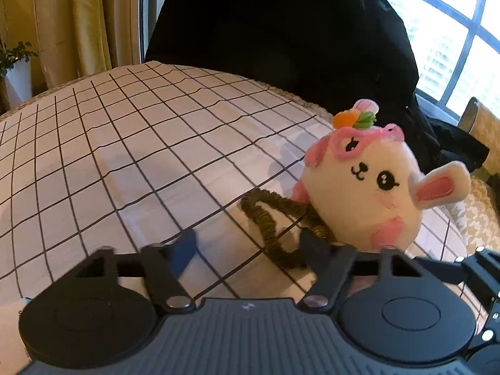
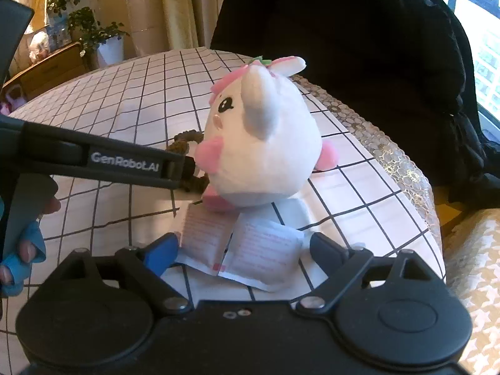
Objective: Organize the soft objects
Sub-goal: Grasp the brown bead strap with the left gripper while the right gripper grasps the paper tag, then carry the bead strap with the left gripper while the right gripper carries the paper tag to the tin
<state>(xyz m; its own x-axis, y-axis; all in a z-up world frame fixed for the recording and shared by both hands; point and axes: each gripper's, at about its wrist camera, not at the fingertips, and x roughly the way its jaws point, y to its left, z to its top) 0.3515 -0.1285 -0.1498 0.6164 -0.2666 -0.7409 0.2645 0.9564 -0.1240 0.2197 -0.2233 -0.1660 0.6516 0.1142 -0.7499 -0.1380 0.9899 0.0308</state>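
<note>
Right now both grippers hover low over the checked tablecloth [image 1: 125, 143] with nothing held. The left gripper [image 1: 250, 250] has its jaws spread wide; a brown elastic hair band [image 1: 275, 218] lies on the cloth between and just ahead of them, its far end against the plush bunny [image 1: 368, 187]. The right gripper [image 2: 242, 250] is equally wide open, with two white sachets [image 2: 243, 247] lying side by side between its fingers, just in front of the bunny [image 2: 262, 137], which sits upright near the table's right edge.

Several slips look possible from here. If the left gripper closes on the band, its right finger [image 1: 315, 245] sits so near the bunny's foot that it may catch plush as well, or nudge the toy toward the edge. The band is thin and flat on the fabric, so the fingers could pinch the tablecloth with it, or close above it and miss. The sachets lie flat too and may slide apart instead of lifting together. In the right wrist view the left tool's body [image 2: 103, 162] reaches almost to the bunny's cheek, so the two tools crowd each other around the toy.

Around them: a dark garment [image 1: 281, 31] draped behind the table, gold curtains [image 1: 78, 15], a potted plant [image 2: 103, 37] and a window [image 1: 453, 31]. No bin or container for sorting shows in either view.
</note>
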